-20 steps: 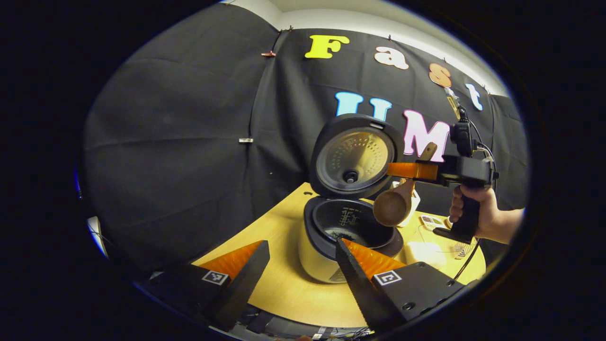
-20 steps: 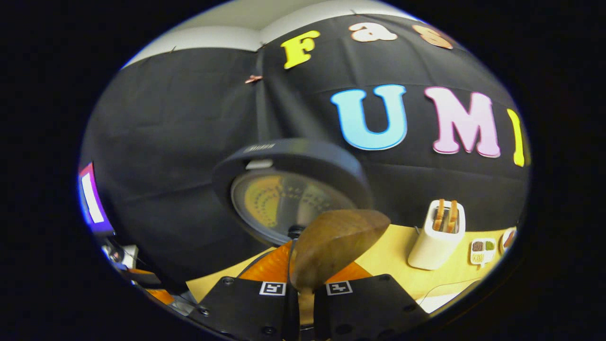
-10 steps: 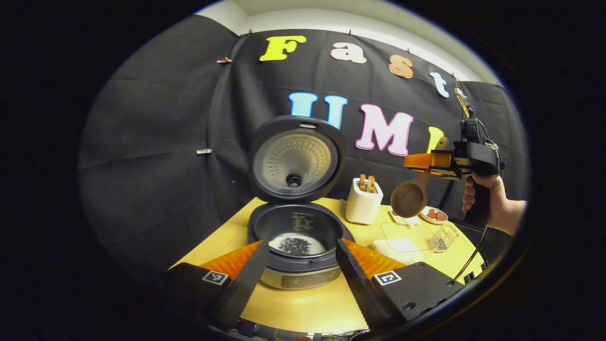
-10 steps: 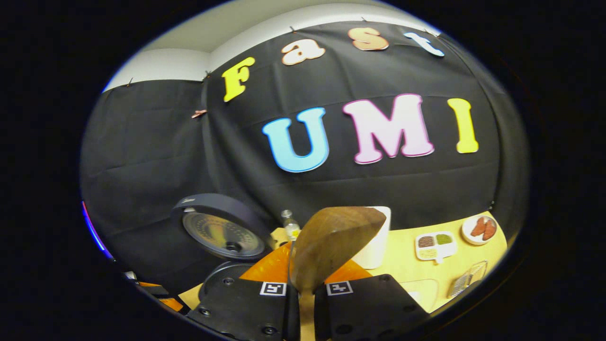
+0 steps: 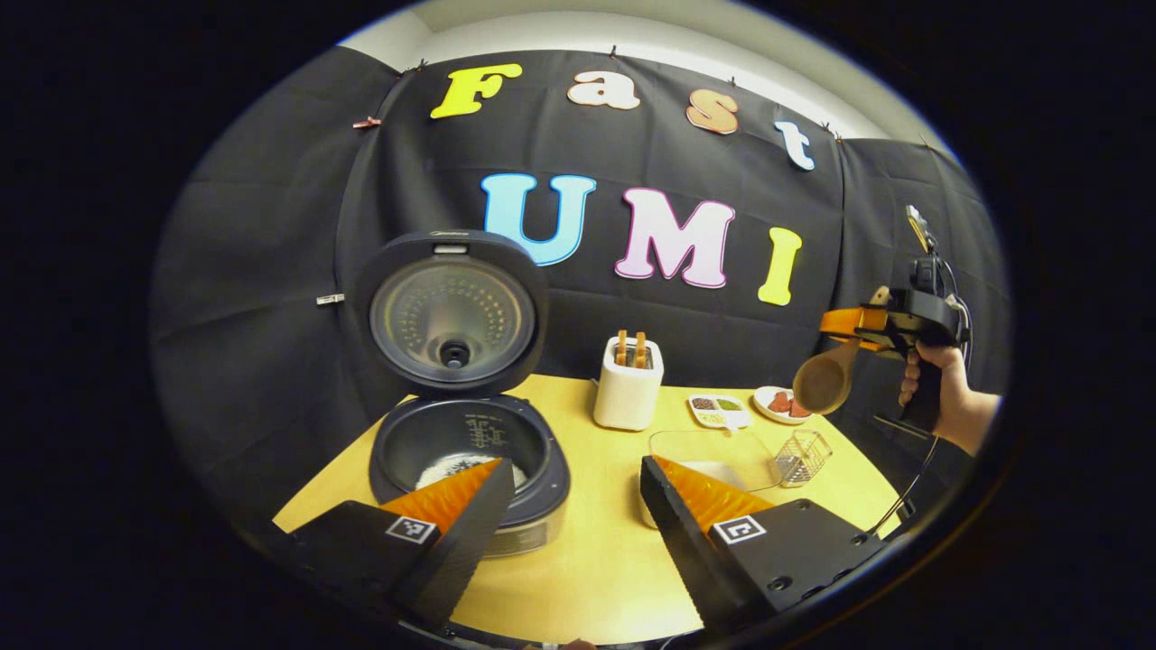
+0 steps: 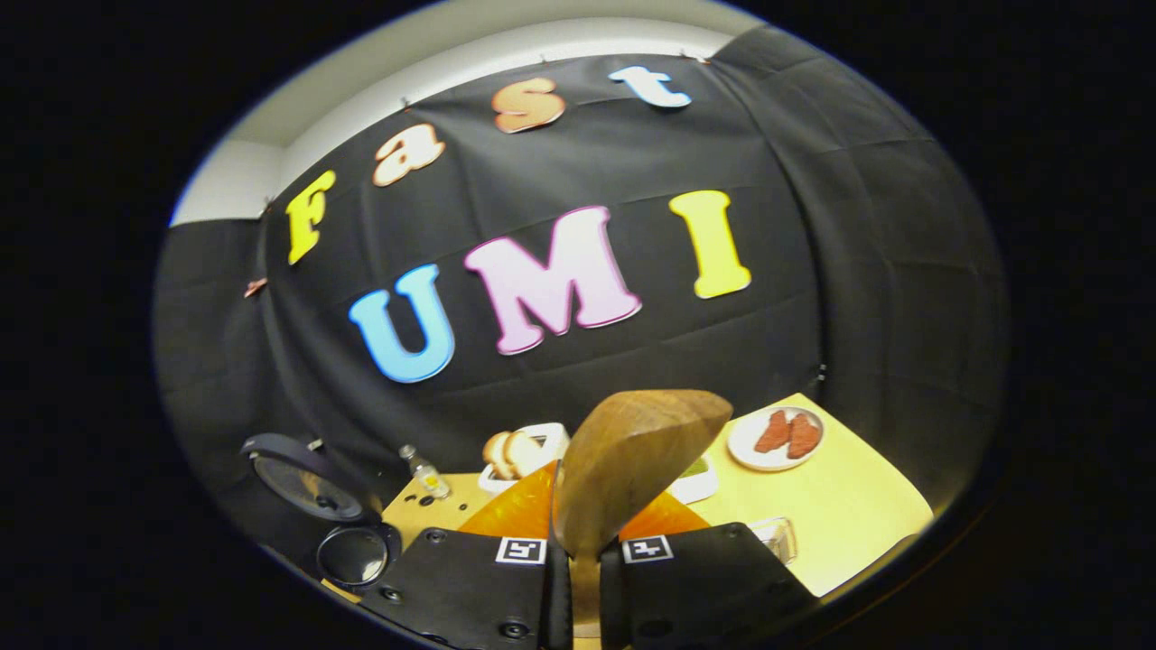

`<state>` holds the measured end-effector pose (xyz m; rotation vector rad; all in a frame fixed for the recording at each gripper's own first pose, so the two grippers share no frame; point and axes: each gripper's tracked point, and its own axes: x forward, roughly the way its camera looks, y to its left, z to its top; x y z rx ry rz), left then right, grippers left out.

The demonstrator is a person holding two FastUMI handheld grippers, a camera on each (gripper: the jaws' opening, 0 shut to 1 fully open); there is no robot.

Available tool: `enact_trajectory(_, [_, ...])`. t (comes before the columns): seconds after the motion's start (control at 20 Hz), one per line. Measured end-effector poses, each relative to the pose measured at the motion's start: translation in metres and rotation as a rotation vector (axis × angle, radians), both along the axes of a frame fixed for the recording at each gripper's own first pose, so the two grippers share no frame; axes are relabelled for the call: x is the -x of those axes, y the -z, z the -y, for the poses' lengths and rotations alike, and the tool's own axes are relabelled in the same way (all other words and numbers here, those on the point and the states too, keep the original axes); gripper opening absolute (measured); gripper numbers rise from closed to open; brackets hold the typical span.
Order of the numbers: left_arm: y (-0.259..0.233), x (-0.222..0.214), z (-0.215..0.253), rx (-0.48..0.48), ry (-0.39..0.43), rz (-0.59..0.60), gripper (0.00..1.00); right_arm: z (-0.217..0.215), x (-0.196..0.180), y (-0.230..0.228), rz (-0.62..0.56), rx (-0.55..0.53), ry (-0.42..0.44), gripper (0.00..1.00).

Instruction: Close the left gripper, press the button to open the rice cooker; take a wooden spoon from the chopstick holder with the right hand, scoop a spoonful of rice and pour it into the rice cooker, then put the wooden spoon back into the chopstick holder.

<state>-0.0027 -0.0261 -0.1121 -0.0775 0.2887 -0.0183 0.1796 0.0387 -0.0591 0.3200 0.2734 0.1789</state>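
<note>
The rice cooker (image 5: 470, 451) stands open with its lid (image 5: 452, 316) upright and some rice at the bottom of its pot. My left gripper (image 5: 573, 496) is open in front of it, holding nothing. At the far right a hand (image 5: 944, 402) holds my right gripper (image 5: 853, 322), shut on the wooden spoon (image 5: 824, 379), whose bowl hangs down above the table's right end. In the right gripper view the spoon (image 6: 632, 460) rises between the fingers of that gripper (image 6: 582, 519). A wire mesh holder (image 5: 802, 456) stands below the spoon. The cooker (image 6: 354, 555) lies far left and low.
A white toaster (image 5: 628, 393) with bread stands mid-table on the yellow table (image 5: 596, 560). A clear container (image 5: 713, 456) sits beside the mesh holder. A sectioned dish (image 5: 718, 411) and a plate (image 6: 775, 436) with red pieces lie at the back right. A small bottle (image 6: 423, 471) stands behind the cooker.
My right gripper has carried the spoon from over the cooker out to the right end of the table. The left gripper has drawn back and turned right, still open.
</note>
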Motion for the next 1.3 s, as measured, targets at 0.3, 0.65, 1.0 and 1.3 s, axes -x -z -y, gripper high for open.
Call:
enact_trajectory(0.3, [-0.01, -0.016, 0.049, -0.021, 0.002, -0.008, 0.96, 0.097, -0.029, 0.046, -0.104, -0.074, 0.158, 0.16])
enact_trajectory(0.65, [-0.018, -0.032, 0.068, -0.031, -0.104, -0.017, 0.95, 0.129, -0.051, 0.119, -0.212, -0.05, 0.182, 0.16])
enact_trajectory(1.0, [-0.021, -0.034, 0.062, -0.043, -0.198, -0.025, 0.95, 0.136, -0.069, 0.18, -0.285, -0.028, 0.199, 0.16])
enact_trajectory(1.3, [-0.032, -0.033, 0.029, -0.023, -0.303, -0.004, 0.95, 0.135, -0.066, 0.224, -0.369, -0.063, 0.234, 0.17])
